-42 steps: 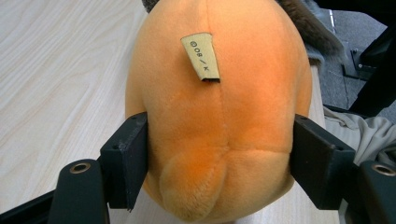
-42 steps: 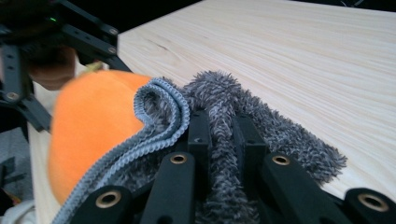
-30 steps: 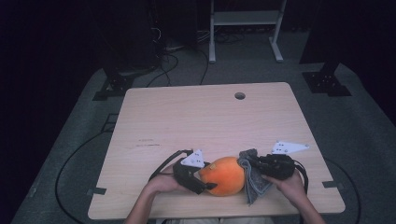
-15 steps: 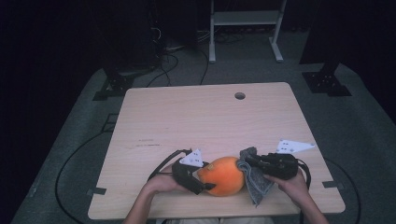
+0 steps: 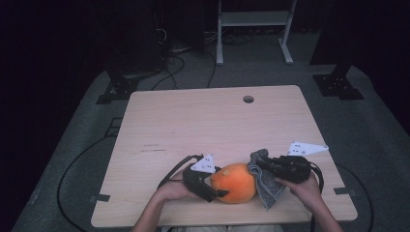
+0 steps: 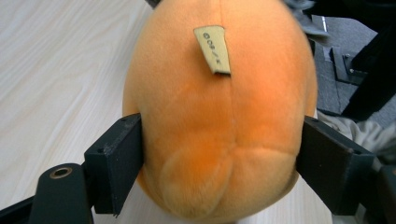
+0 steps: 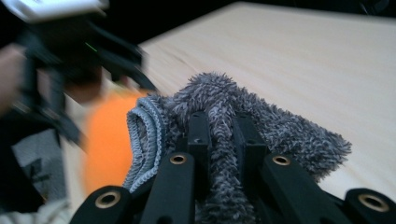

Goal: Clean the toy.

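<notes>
The left gripper (image 5: pixel 216 189), low centre of the high view, has just been opening its jaws, which flank the orange plush toy (image 5: pixel 234 182) on the wooden table (image 5: pixel 203 121); contact is unclear. The right gripper (image 5: pixel 257 166), beside the toy's right, pinches a grey fluffy cloth (image 5: pixel 267 186).

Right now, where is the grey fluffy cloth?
In the high view, the grey fluffy cloth hangs near the front edge of the wooden table, pinched in the right claw, directly right of the round orange plush toy.
</notes>
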A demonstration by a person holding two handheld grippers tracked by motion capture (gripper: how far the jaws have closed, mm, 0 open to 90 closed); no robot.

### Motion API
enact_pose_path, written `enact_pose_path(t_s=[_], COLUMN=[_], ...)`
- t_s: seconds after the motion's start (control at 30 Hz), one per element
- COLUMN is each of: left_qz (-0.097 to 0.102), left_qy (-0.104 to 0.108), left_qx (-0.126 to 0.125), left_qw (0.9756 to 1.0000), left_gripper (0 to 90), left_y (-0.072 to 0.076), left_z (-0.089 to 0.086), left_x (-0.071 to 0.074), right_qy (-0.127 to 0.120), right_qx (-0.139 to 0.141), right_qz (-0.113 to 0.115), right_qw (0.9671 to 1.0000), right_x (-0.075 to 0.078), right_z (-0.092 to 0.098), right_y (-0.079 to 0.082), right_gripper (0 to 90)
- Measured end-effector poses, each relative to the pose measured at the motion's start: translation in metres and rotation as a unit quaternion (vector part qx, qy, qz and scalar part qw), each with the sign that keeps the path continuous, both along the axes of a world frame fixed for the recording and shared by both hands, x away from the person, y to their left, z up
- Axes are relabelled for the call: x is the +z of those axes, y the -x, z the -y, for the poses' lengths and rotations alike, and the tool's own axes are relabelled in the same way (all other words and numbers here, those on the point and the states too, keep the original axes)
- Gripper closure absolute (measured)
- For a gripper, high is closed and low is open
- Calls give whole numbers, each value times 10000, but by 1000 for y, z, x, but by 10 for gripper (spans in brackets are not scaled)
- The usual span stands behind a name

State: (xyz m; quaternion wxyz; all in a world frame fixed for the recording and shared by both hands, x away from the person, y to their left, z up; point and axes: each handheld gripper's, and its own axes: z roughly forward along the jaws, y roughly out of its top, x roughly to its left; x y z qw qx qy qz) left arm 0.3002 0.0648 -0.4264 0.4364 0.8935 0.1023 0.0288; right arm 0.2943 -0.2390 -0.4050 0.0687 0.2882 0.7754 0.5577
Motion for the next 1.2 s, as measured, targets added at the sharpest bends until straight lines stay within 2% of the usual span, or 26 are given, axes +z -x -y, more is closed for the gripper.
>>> enact_pose_path(t_s=[0.07, 0.17, 0.23, 0.3, 0.33, 0.4, 0.63, 0.7, 0.77, 0.87, 0.97, 1.0, 1.07, 1.13, 1.2], left_qz=[154, 296, 336, 263, 201, 150, 175, 200, 234, 340, 351, 286, 121, -43, -73], left_qy=[8, -20, -55, -12, 31, 67, 93, 85, 99, 93, 115, 148, 221, 188, 95], left_qx=[-41, -89, -165, -148, -124, -104, -89, -76, -71, -96, -159, -151, -91, 17, 23], left_qw=[9999, 9995, 9993, 9995, 9997, 9998, 9998, 9997, 9997, 9993, 9992, 9994, 9996, 9998, 9999], left_gripper=[208, 218, 224, 234, 238, 239, 233, 229, 226, 218, 189, 161, 122, 87, 89], left_y=[4, 10, 12, 11, 10, 8, 8, 8, 9, 12, 12, 11, 7, 3, 2], left_z=[7, 15, 16, 14, 13, 12, 12, 14, 15, 18, 17, 16, 13, 12, 15], left_x=[1, 2, 1, -1, -2, -2, -2, -2, -2, -1, 0, 1, 2, 1, -3], right_qy=[-19, 174, 398, 615, 677, 631, 730, 681, 568, 455, 729, 823, 744, 647, 629], right_qx=[215, 450, 518, 520, 483, 384, -138, -217, -113, 204, 397, 397, 405, 391, 362], right_qz=[140, 340, 423, 437, 441, 365, 78, 47, 148, 365, 499, 485, 348, 276, 257], right_qw=[9997, 9983, 9970, 9958, 9956, 9966, 9972, 9974, 9982, 9981, 9953, 9946, 9958, 9968, 9970], right_x=[9, 16, 14, 9, 7, 5, -8, -5, 3, 16, 17, 14, 8, 6, 5], right_z=[-10, -32, -44, -50, -50, -45, -11, -6, -9, -26, -44, -46, -44, -39, -35], right_y=[6, 15, 18, 16, 15, 11, 0, 1, 6, 15, 19, 19, 16, 14, 14], right_gripper=[790, 789, 789, 790, 790, 790, 790, 790, 790, 790, 790, 790, 790, 789, 789])
